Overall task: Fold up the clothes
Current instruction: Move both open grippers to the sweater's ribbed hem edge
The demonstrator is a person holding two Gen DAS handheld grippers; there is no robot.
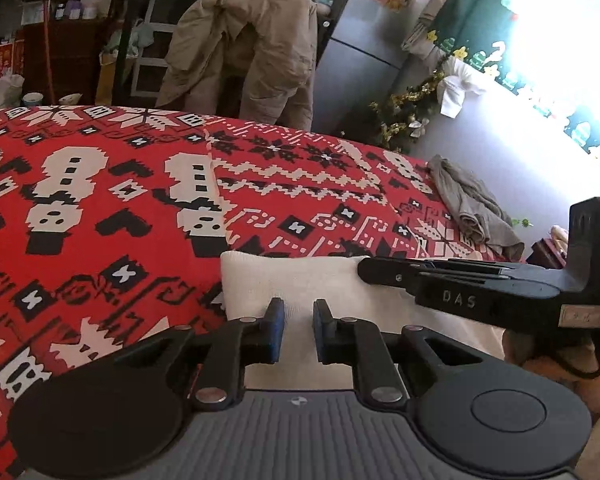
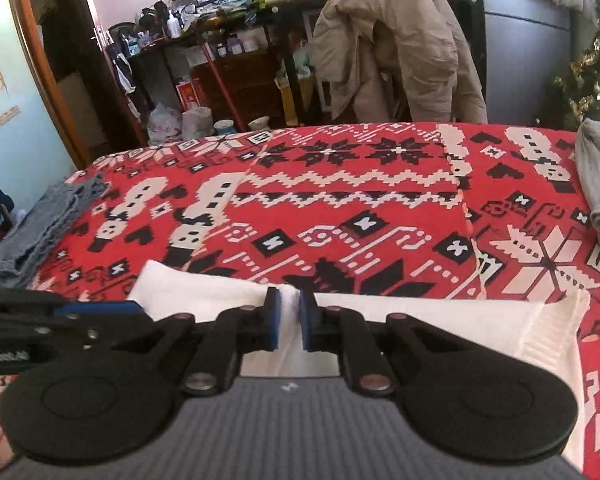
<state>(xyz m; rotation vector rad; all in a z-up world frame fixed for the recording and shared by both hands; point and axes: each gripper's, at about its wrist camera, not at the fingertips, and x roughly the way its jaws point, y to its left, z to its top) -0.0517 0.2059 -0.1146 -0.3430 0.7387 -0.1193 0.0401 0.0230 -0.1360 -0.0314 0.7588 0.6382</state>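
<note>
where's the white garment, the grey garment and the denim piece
white garment (image 2: 440, 320): right wrist view, flat front panel right of the jaws
grey garment (image 1: 474, 204): left wrist view, middle of the crumpled heap on the red cloth
denim piece (image 2: 44, 228): right wrist view, middle of the folded stack at the left edge

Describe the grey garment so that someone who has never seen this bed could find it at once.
Start at the red patterned bedspread. Go to its far right edge, near the tinsel-hung wall. The grey garment lies crumpled there, unlike the flat white garment at the near edge and the blue denim on the left.
</note>
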